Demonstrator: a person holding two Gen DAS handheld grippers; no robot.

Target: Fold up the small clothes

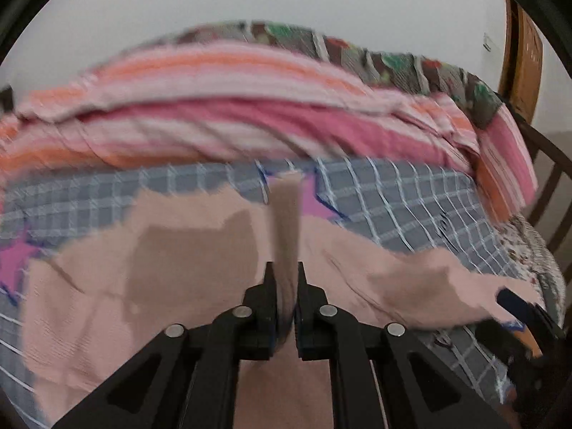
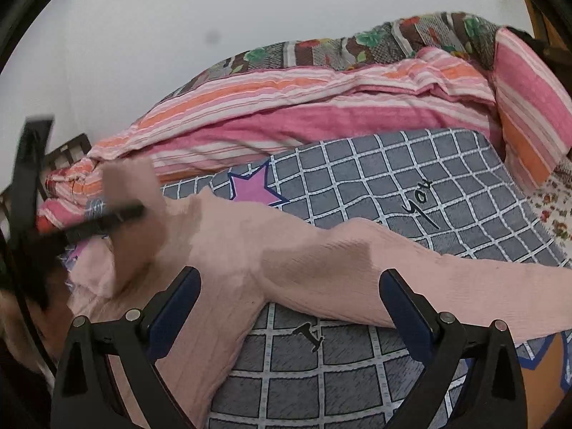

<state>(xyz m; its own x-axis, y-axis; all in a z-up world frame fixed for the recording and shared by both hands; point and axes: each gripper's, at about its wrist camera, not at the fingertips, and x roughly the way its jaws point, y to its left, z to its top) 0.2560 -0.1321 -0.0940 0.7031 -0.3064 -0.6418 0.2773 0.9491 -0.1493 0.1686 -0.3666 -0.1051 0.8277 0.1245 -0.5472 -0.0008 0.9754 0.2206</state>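
A small pale pink ribbed garment (image 1: 200, 250) lies spread on the grey checked bedsheet (image 1: 411, 196). My left gripper (image 1: 285, 268) is shut on an edge strip of the pink garment (image 1: 286, 214), which stands up between the fingers. In the right wrist view the left gripper (image 2: 141, 211) shows at far left, lifting that part of the garment (image 2: 132, 214). My right gripper (image 2: 289, 275) is open and hovers just above the garment's middle (image 2: 321, 264), with a long sleeve or leg (image 2: 482, 286) running to the right.
A rolled pink and orange striped blanket (image 2: 321, 107) and a floral quilt (image 2: 357, 43) lie along the far side of the bed by the white wall. A striped pillow (image 2: 529, 107) sits at right. A wooden chair (image 1: 522, 53) stands past the bed.
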